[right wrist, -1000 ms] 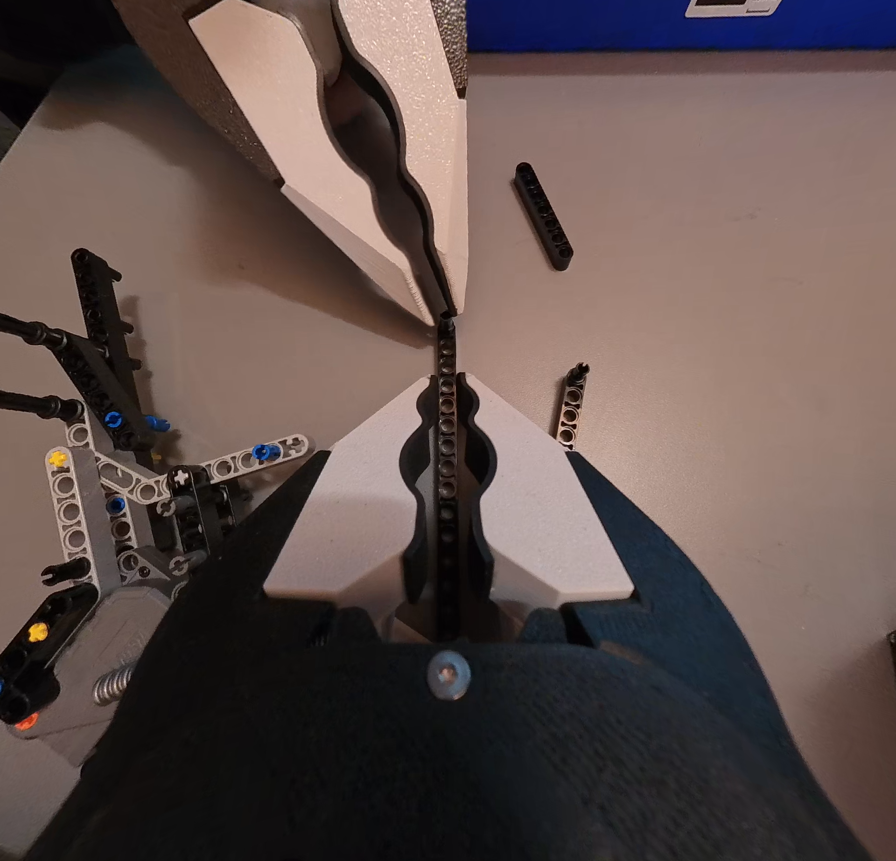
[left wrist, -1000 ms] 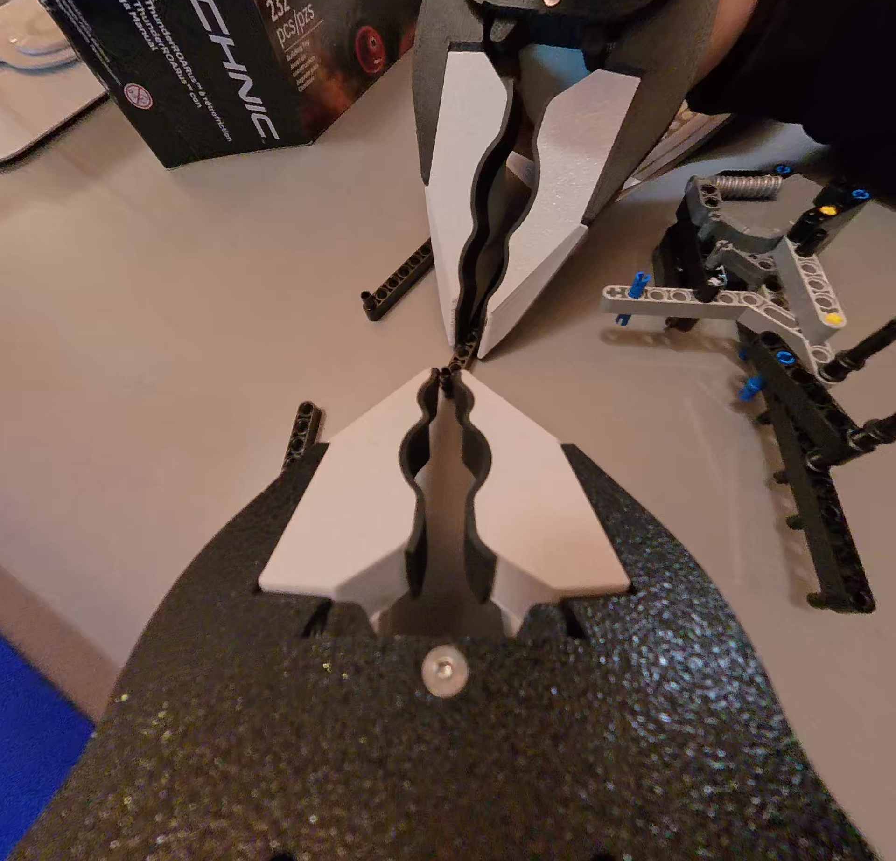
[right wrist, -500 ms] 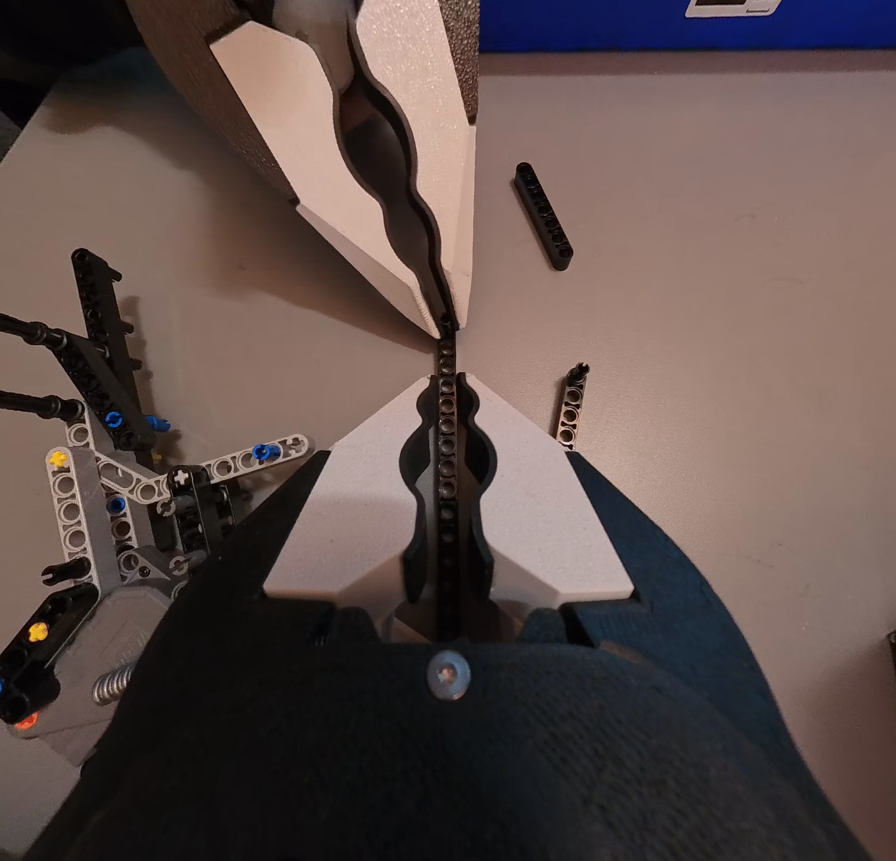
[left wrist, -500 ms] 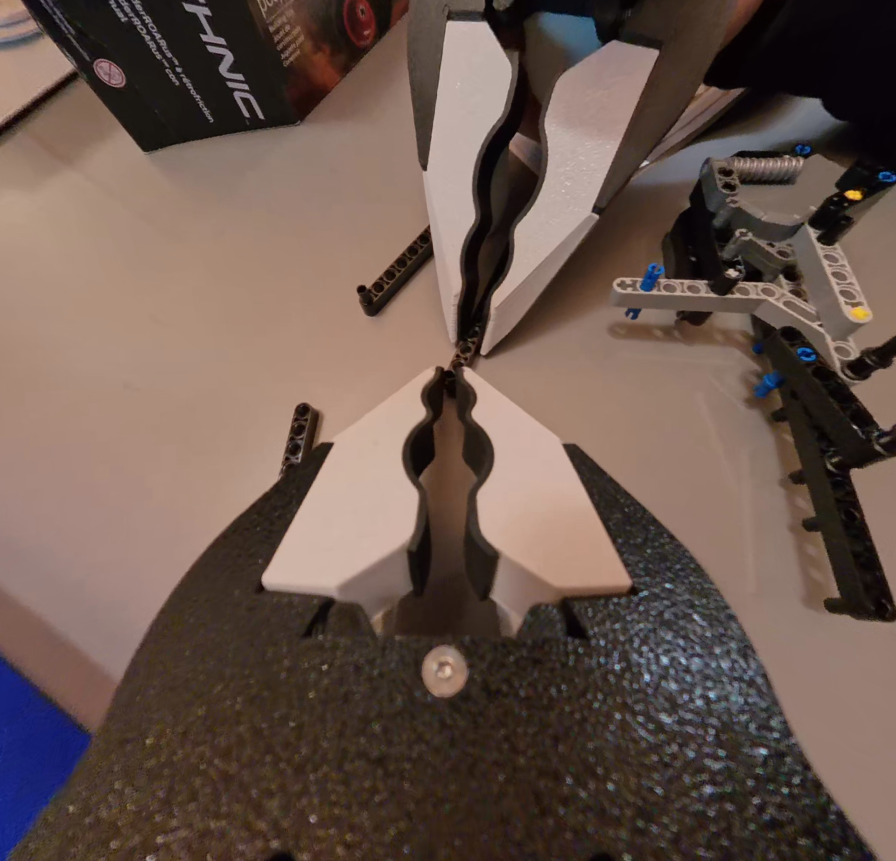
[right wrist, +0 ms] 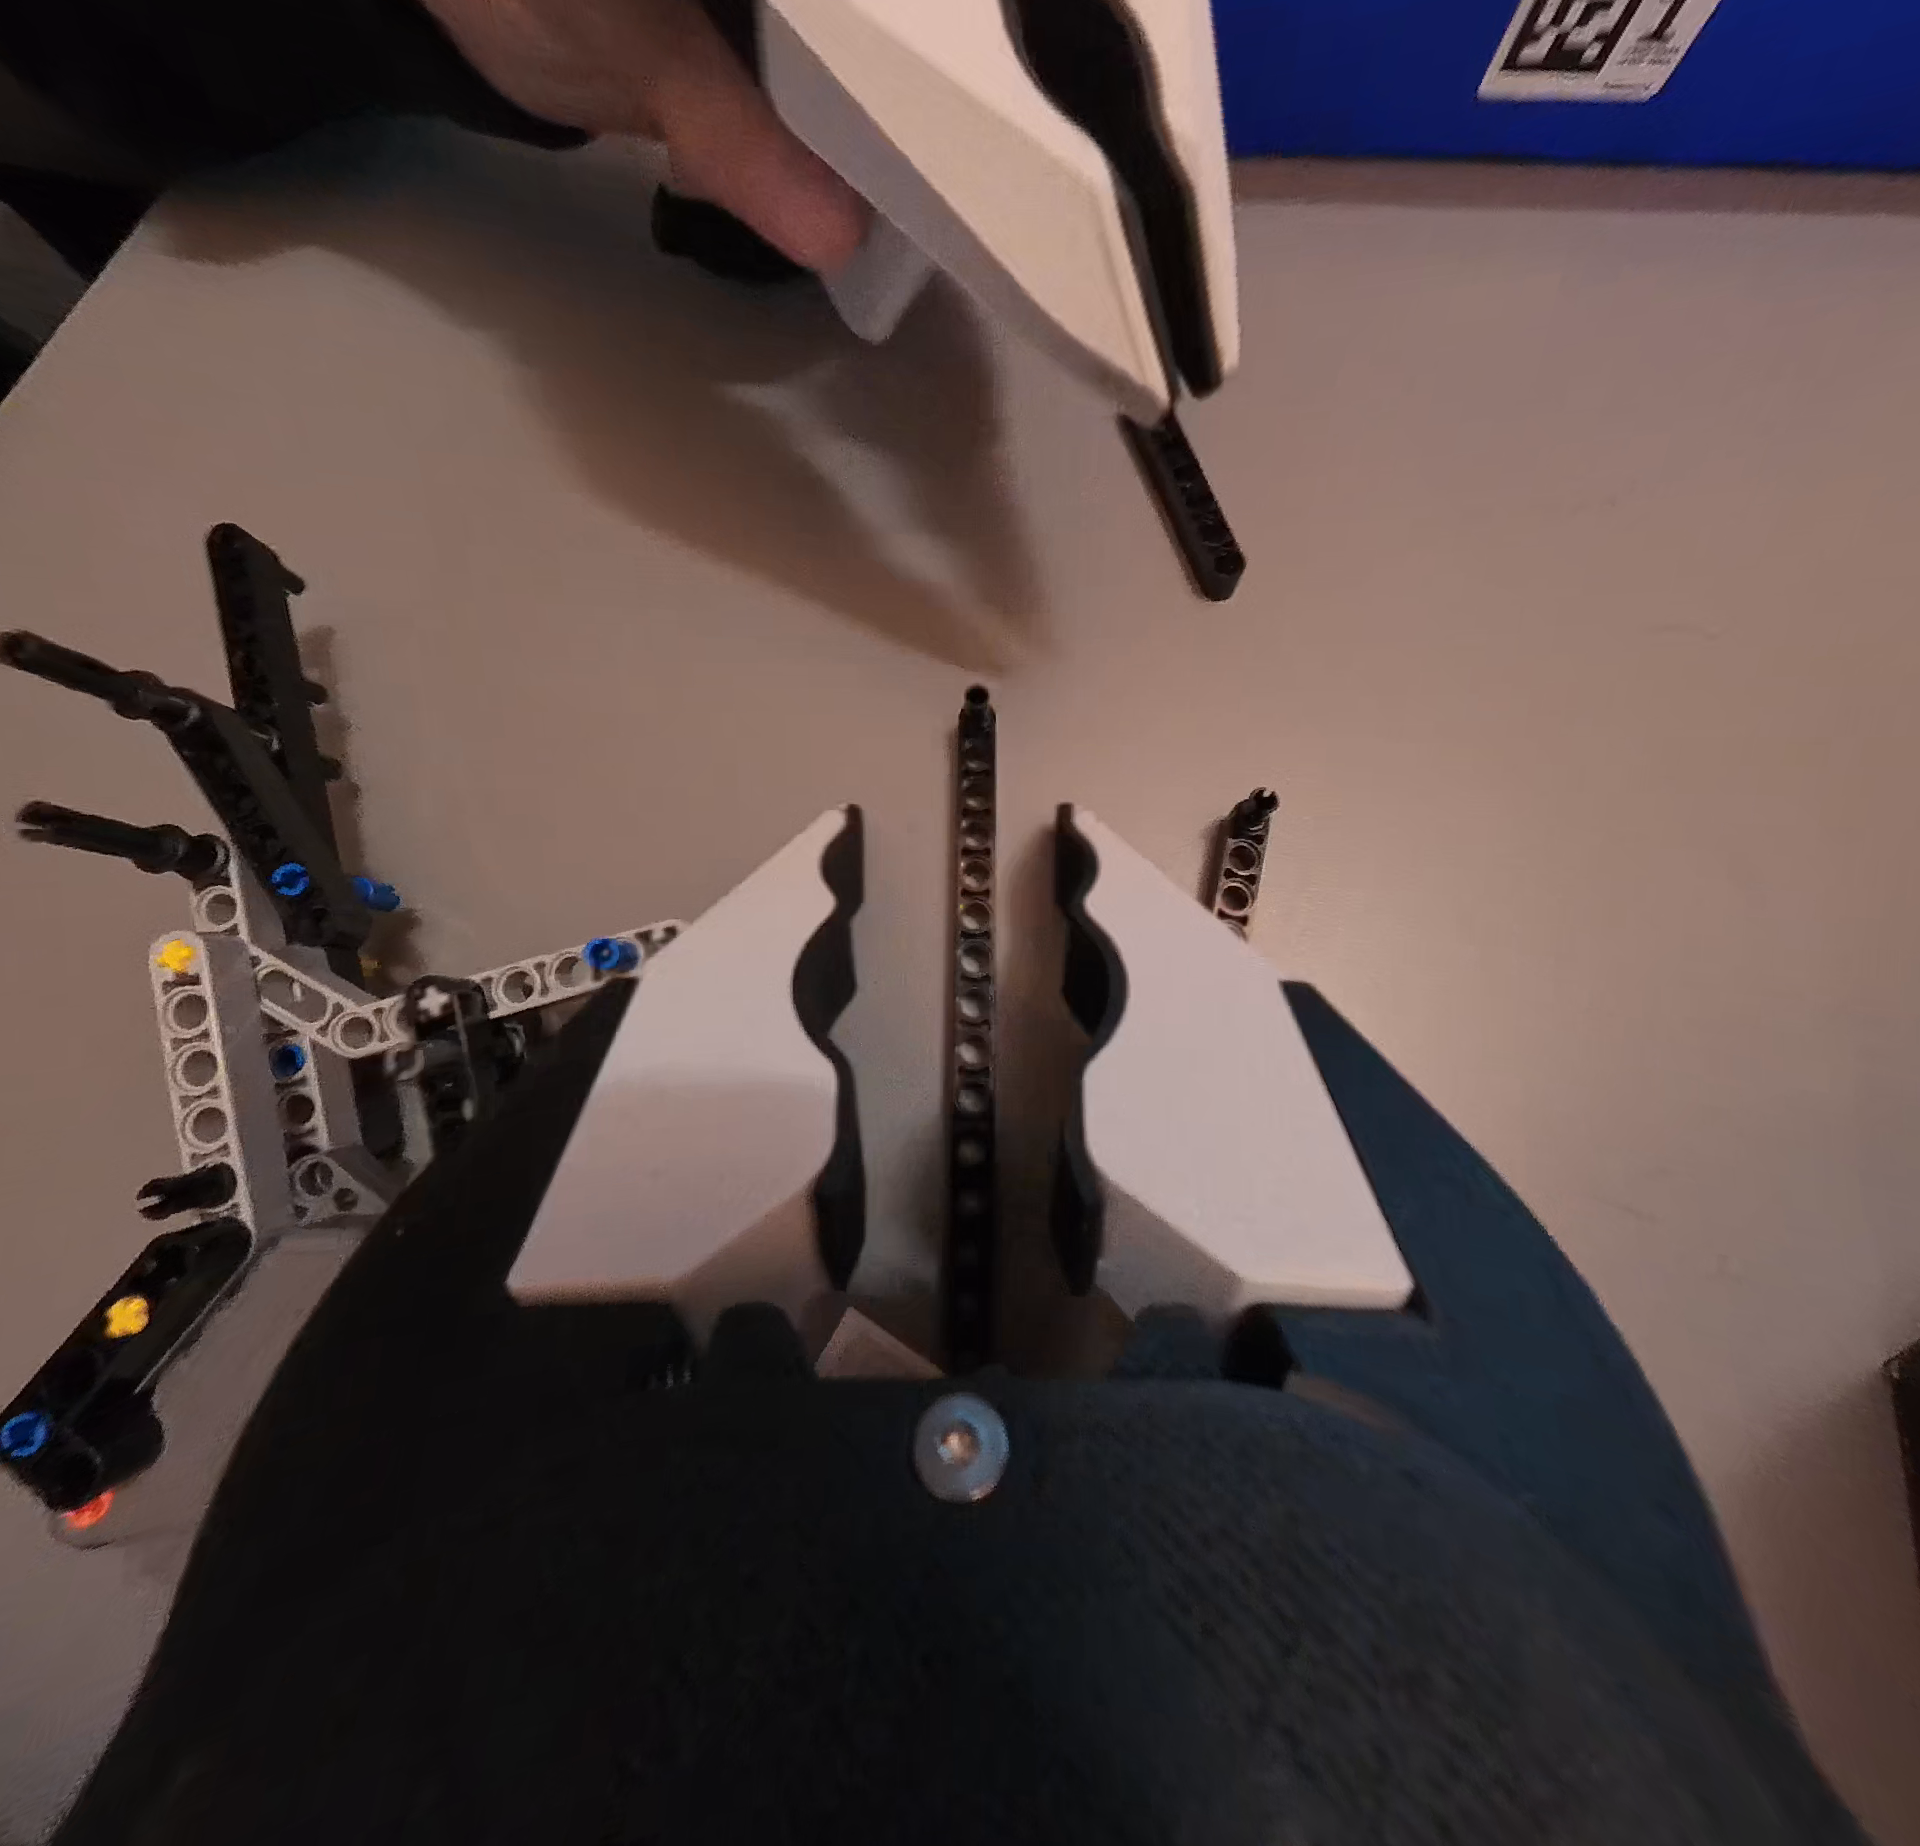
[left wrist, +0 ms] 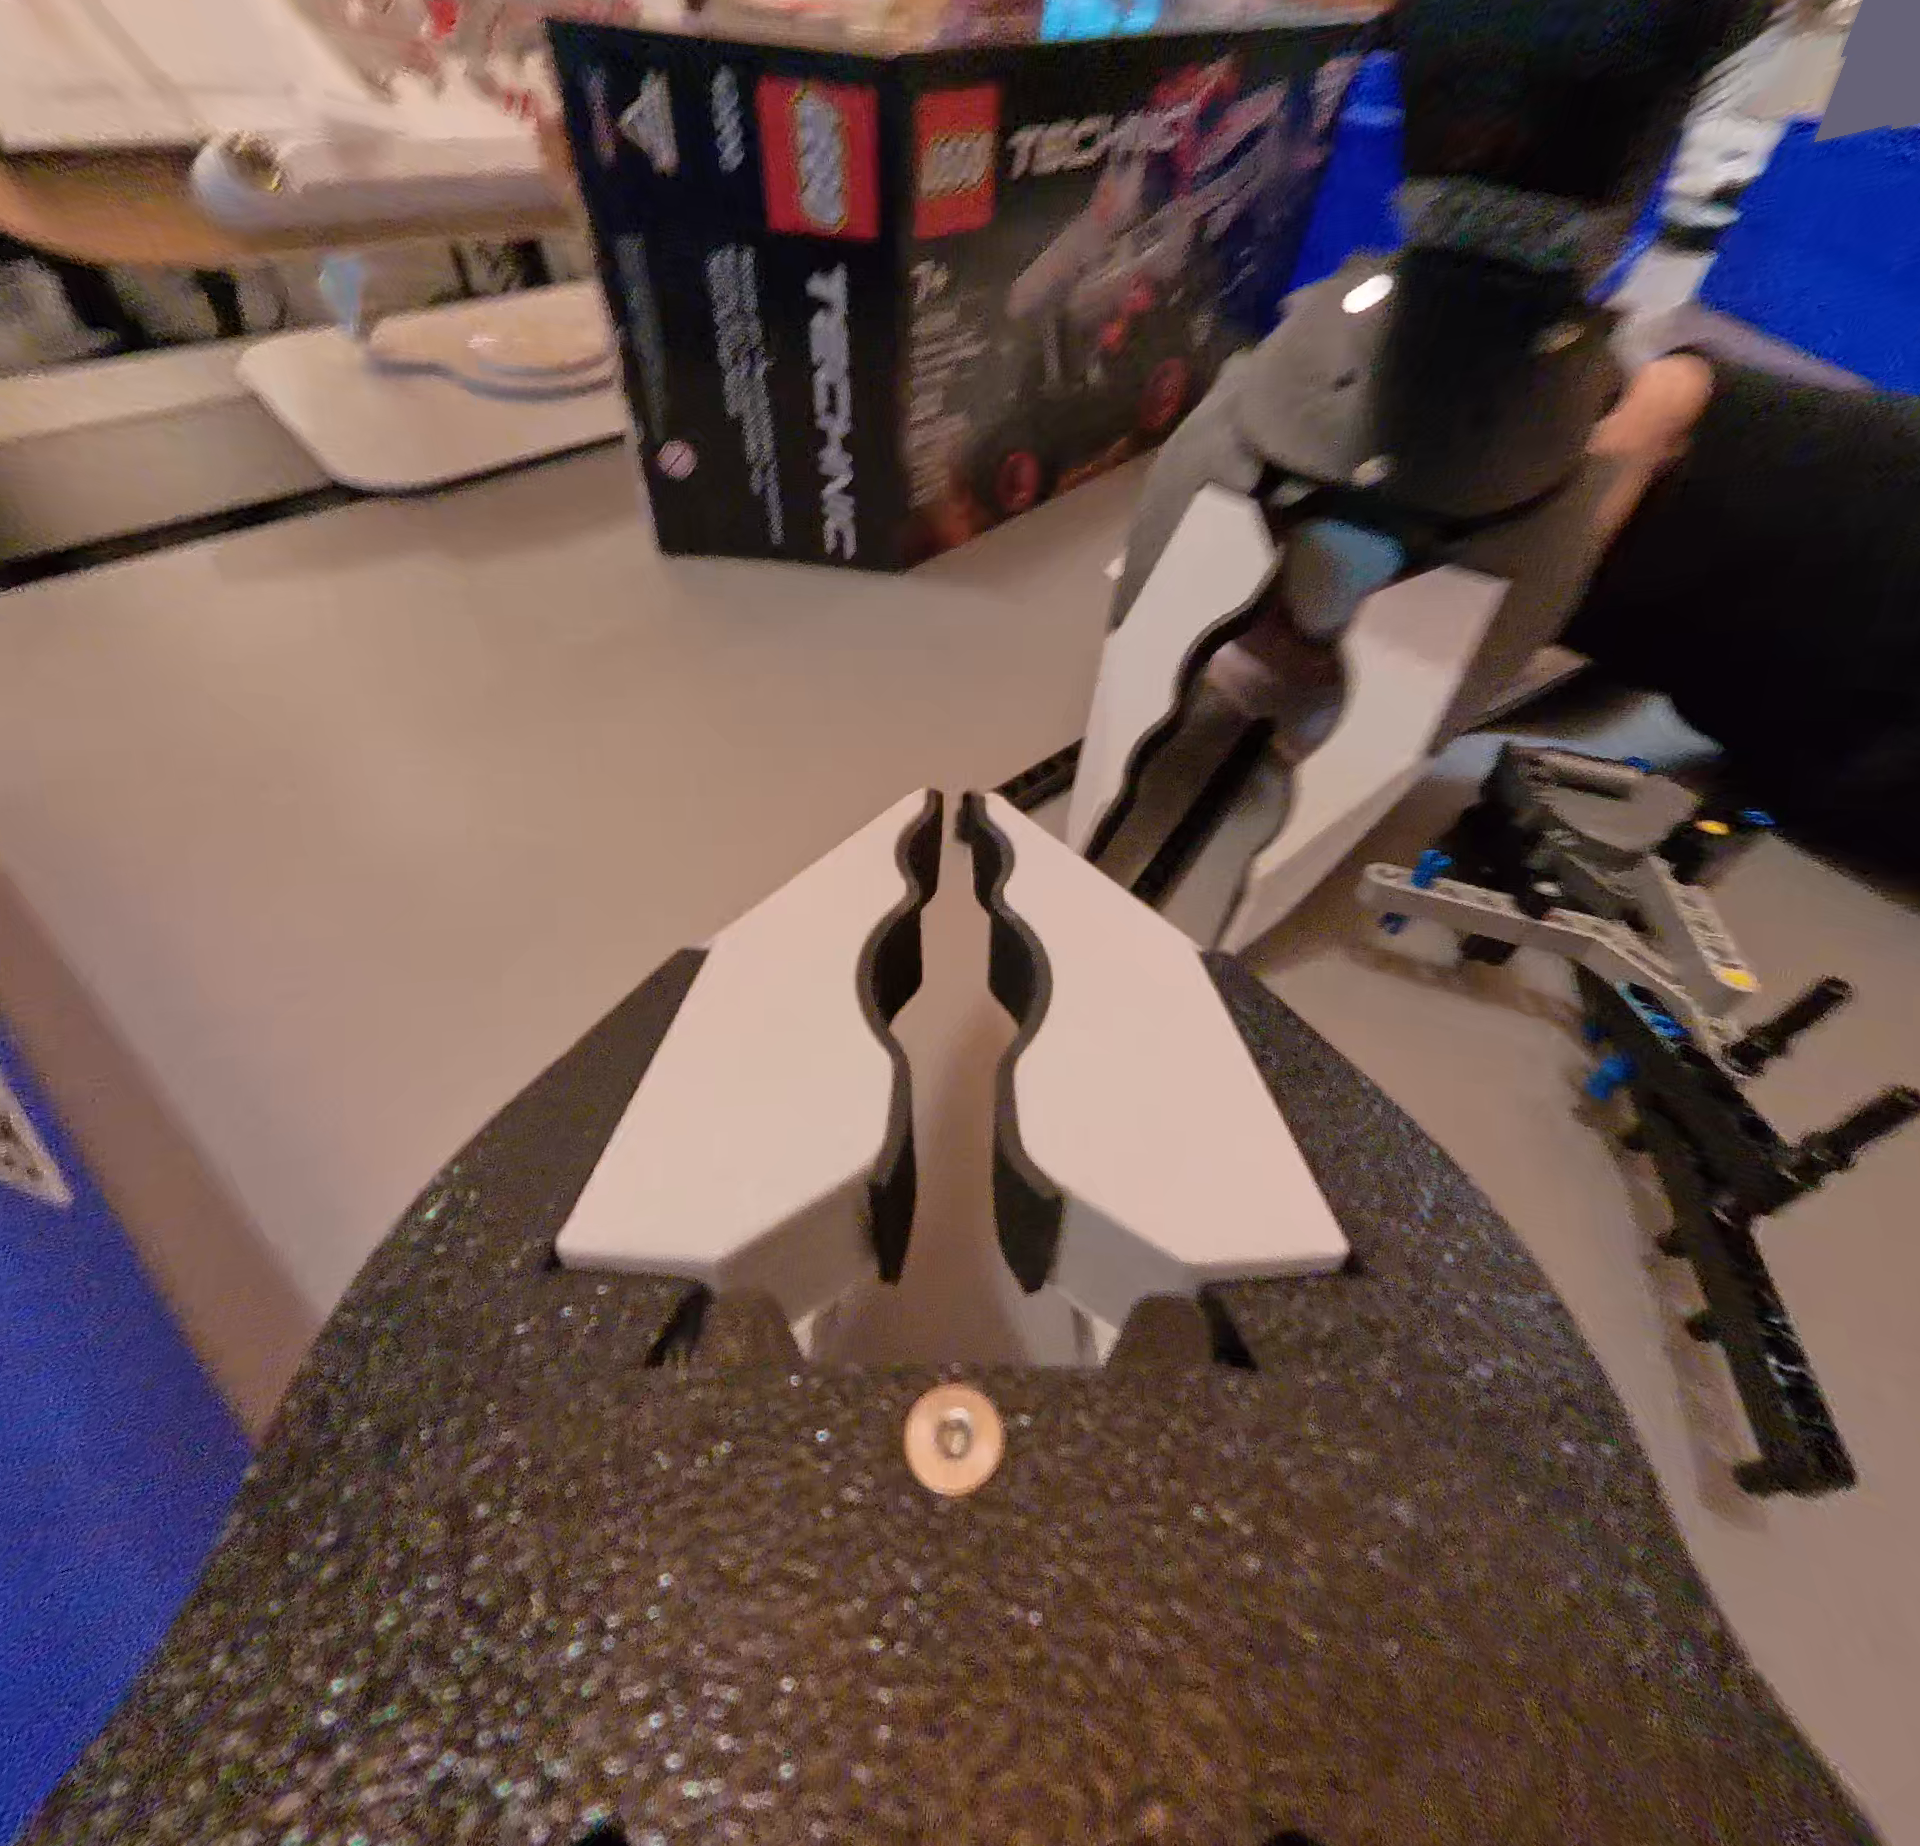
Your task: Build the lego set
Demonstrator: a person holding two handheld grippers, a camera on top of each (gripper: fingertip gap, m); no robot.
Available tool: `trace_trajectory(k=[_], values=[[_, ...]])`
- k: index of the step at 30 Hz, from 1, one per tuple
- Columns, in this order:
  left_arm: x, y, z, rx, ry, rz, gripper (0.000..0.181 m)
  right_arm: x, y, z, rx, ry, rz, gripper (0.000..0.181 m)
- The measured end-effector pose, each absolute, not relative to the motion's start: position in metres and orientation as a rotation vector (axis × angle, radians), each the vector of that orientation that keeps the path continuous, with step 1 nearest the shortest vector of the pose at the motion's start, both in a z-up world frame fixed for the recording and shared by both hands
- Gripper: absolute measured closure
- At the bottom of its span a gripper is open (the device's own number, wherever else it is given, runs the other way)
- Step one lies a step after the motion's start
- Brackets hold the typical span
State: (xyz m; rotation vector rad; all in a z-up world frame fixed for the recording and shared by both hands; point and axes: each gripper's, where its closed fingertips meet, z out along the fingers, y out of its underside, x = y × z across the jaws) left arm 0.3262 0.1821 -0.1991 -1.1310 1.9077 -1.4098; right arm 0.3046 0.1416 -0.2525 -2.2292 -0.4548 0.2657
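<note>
The right tool (right wrist: 958,820) stands spread wide, a long black beam (right wrist: 974,1017) lying on the table (right wrist: 1558,653) between its fingers, untouched. The left tool (left wrist: 948,804), nearly closed, holds nothing. Farther off stand the half-built model (left wrist: 1621,923) and the printed set box (left wrist: 935,310).

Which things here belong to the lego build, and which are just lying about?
Build: long black beam, short black beam, small grey beam, half-built model, right gripper, left gripper.
Lying about: lego box, marker card.
</note>
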Motion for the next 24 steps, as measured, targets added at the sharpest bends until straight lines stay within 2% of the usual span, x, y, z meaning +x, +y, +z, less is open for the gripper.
trace_trajectory(k=[5,9,14,16,18,24], values=[[0.34,0.17,-0.213,-1.139,2.063,-1.246,0.173,0.323,0.133,-0.207,-2.114,-0.353,0.218,0.158],[0.357,0.164,-0.236,-1.125,2.242,-1.001,0.168,0.365,0.12,-0.224,-2.234,-0.214,0.015,0.161],[0.363,0.152,-0.249,-1.11,2.331,-1.008,0.17,0.363,0.13,-0.247,-2.297,-0.237,-0.014,0.158],[0.363,0.153,-0.251,-1.118,2.33,-1.02,0.179,0.361,0.133,-0.256,-2.329,-0.258,-0.031,0.164],[0.362,0.153,-0.252,-1.109,2.336,-1.033,0.179,0.356,0.135,-0.258,-2.321,-0.29,-0.008,0.175],[0.361,0.152,-0.253,-1.133,2.339,-1.093,0.179,0.356,0.135,-0.258,-2.303,-0.235,0.054,0.176]])
